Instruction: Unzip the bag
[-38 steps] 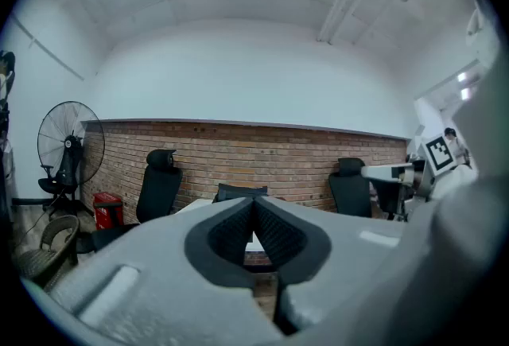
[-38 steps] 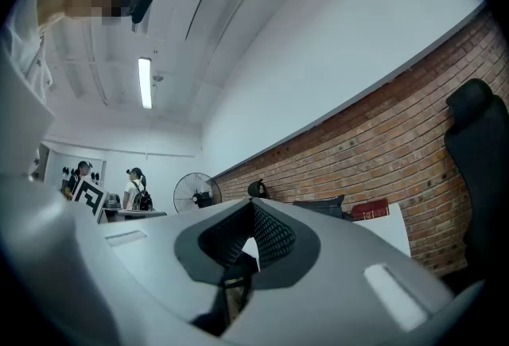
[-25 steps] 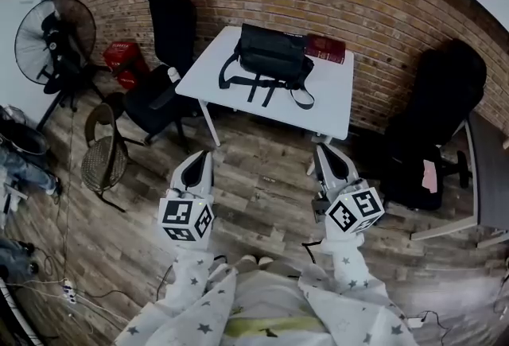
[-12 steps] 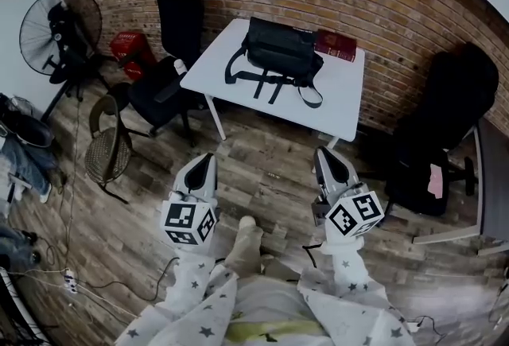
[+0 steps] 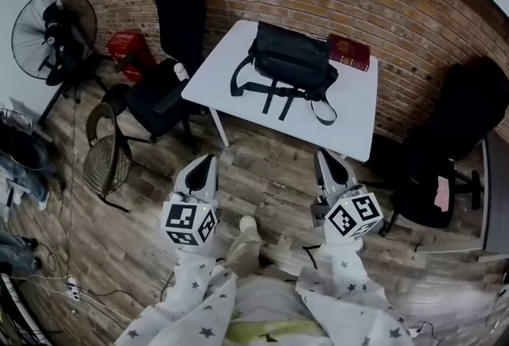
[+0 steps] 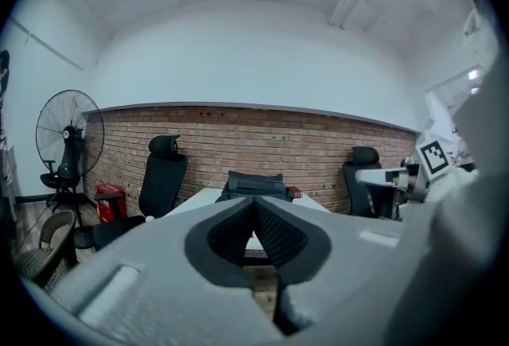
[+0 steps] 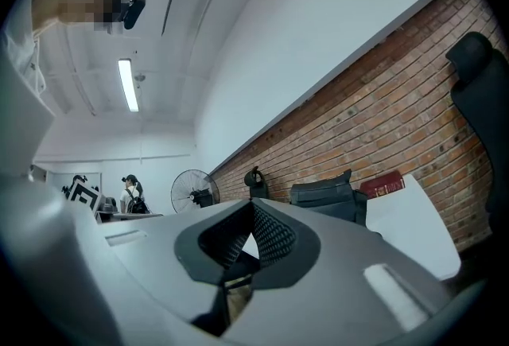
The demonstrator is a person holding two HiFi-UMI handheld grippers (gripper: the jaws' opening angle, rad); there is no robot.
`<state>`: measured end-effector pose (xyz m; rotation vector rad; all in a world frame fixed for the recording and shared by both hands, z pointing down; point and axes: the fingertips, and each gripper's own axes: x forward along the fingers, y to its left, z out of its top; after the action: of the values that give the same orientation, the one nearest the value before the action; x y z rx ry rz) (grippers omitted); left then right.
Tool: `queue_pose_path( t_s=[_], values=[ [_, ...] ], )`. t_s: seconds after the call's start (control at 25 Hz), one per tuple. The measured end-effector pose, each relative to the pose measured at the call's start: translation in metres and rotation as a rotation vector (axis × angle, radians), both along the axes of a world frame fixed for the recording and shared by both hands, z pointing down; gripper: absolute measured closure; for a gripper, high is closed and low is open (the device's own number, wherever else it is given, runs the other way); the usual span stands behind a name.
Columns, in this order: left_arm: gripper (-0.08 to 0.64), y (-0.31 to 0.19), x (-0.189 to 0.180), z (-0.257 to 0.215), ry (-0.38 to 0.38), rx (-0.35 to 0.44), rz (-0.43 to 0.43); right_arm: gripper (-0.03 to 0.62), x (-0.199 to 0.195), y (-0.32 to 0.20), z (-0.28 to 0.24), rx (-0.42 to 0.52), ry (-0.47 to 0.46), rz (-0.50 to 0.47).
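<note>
A black bag with loose straps lies on a white table against the brick wall; it also shows ahead as the bag in the left gripper view and the bag in the right gripper view. My left gripper is held over the wooden floor, well short of the table's near left corner, jaws shut and empty. My right gripper hangs just before the table's front edge, also shut with nothing in it. Both point toward the table.
A dark red book lies on the table beside the bag. Black office chairs stand at the left and at the right of the table. A floor fan, a red box and a wicker chair are at left.
The table and bag have drawn nearer and lower in the head view as I stepped forward. A foot now shows between the grippers. Both grippers stay shut.
</note>
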<state>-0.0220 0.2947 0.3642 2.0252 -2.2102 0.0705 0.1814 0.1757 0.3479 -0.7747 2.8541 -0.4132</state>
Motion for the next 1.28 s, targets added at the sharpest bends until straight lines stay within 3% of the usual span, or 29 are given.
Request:
queue_pose_path(
  t_s=[0.52,0.8,1.28],
  values=[
    [0.561,-0.105,-0.103,-0.004,0.03,0.021,0.063,0.586,-0.096,-0.083,-0.007,-0.002,0.006,0.056],
    [0.561,-0.139,-0.121,0.003,0.035,0.01,0.12,0.586,-0.111,-0.108,0.0,-0.01,0.013,0.114],
    [0.561,-0.18,-0.152,0.023,0.071,-0.019,0.11,0.586,-0.14,-0.154,0.014,-0.041,0.028,0.121]
  ],
)
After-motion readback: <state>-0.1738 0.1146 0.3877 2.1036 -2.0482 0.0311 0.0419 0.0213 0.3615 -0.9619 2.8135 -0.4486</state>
